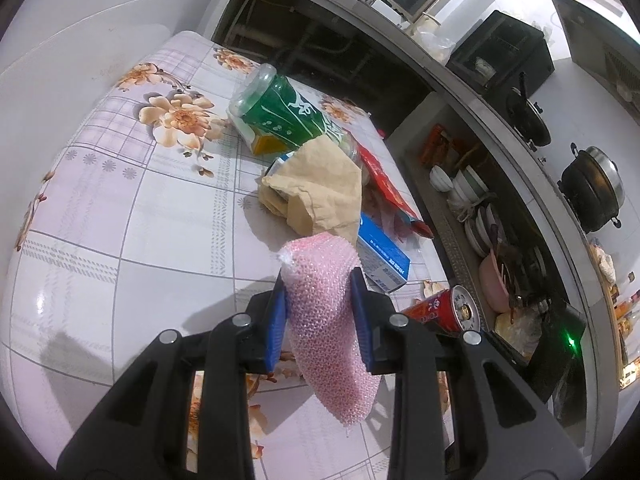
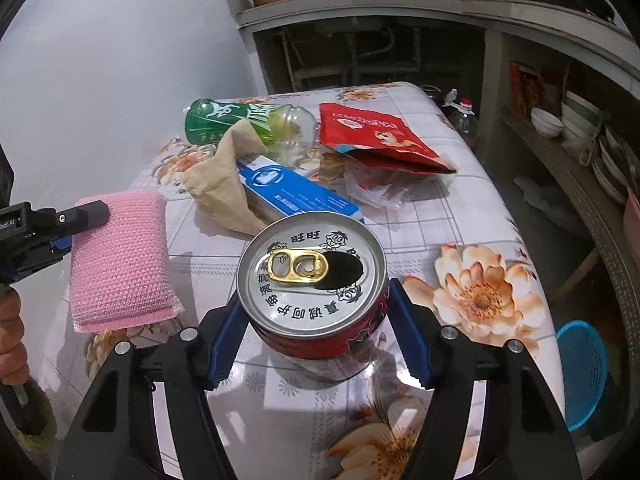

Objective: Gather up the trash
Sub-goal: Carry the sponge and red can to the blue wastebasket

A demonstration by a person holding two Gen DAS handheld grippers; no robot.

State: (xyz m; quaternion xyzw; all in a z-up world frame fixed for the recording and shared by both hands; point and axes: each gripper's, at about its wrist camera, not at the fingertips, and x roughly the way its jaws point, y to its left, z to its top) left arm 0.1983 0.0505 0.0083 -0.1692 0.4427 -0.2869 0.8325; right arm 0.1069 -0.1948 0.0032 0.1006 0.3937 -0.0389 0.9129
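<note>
We hold a pink bubble-wrap pad (image 1: pixel 328 320) in our left gripper (image 1: pixel 320 312); its fingers (image 1: pixel 276 324) are clamped on the pad's flat sides near the middle, and the pad hangs just above the flowered surface (image 1: pixel 120 208). It looks very light and soft, so it should give under the pads rather than slip, and a hold across its thin faces suits it. Our right gripper (image 2: pixel 316 328) sits around a red can (image 2: pixel 316 292) that stands upright near the surface's front edge, with its tab lifted and mouth open. The right fingers (image 2: pixel 224 340) have come in against the can's wall, so we judge the can gripped. The can is thin metal, smooth and probably nearly empty: light, but easily dented and apt to slide, so a moderate squeeze at mid-height seems best, keeping it upright in case any liquid remains. Behind it lie more trash: a green plastic bottle (image 2: pixel 240 120) on its side, crumpled brown paper (image 2: pixel 224 176), a blue box (image 2: pixel 296 192) and a red snack bag (image 2: pixel 376 136).
</note>
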